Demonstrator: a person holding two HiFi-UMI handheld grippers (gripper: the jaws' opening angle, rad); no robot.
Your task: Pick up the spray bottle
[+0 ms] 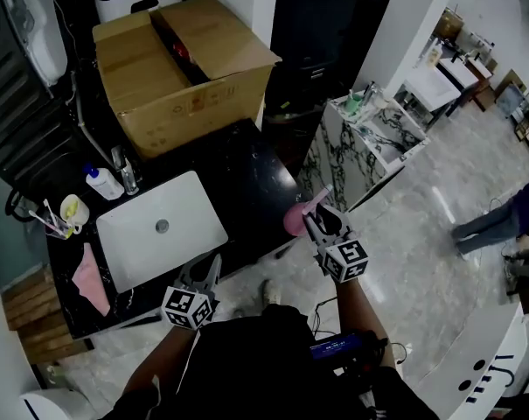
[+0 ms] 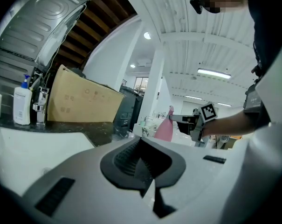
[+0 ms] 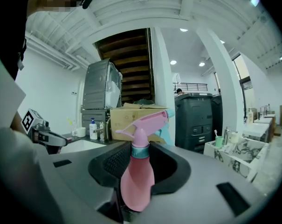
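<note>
the right gripper (image 1: 315, 220) is clamping the pink spray bottle (image 3: 137, 181) by its lower body, and the bottle is hanging upright in the air just off the right edge of the black desk (image 1: 247, 160). the left gripper (image 1: 212, 268) is sitting closed and empty near the white sink (image 1: 159, 226). the lift looks done. the next move is probably keeping the squeeze steady and the bottle upright.

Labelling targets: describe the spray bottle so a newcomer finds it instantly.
Find the black countertop with the white rectangular sink; off its right edge hangs the right claw. Clamped between its jaws is the pink plastic spray bottle, with a pink trigger head and teal collar, unlike the white pump bottle beside the tap.
</note>
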